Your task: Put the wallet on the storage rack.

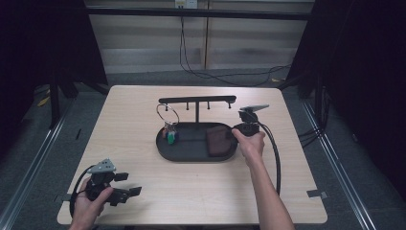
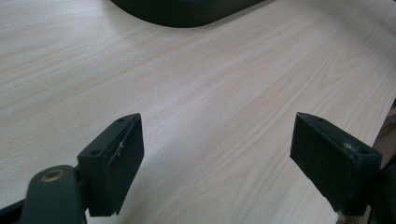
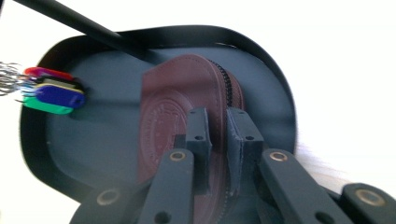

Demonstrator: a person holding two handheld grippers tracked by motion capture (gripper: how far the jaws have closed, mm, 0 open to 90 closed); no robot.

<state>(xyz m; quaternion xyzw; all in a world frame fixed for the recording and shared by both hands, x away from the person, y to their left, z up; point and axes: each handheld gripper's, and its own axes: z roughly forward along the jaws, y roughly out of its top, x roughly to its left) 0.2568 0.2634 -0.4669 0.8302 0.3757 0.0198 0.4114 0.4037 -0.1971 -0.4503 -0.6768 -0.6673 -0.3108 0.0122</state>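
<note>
Two grippers were in your hands, and one black oval tray sat at the middle of the wooden table. Starting at the left, your left gripper rested near the front left corner of the table, well apart from the tray, its jaws spread wide with only bare wood between them in the left gripper view.

Moving right, the tray carried one upright post with a crossbar above it. One wire ring hung from the bar's left end and led down to one bunch of coloured key tags lying in the tray's left half; four tags could be counted there, red, yellow, blue and green. One brown leather pouch with a zip along its curved edge lay in the tray's right half.

At the far right, your right gripper reached in over the tray's right rim. Its jaws were drawn nearly together right at the pouch's zipped edge; whether they actually pinched the leather could not be told.
</note>
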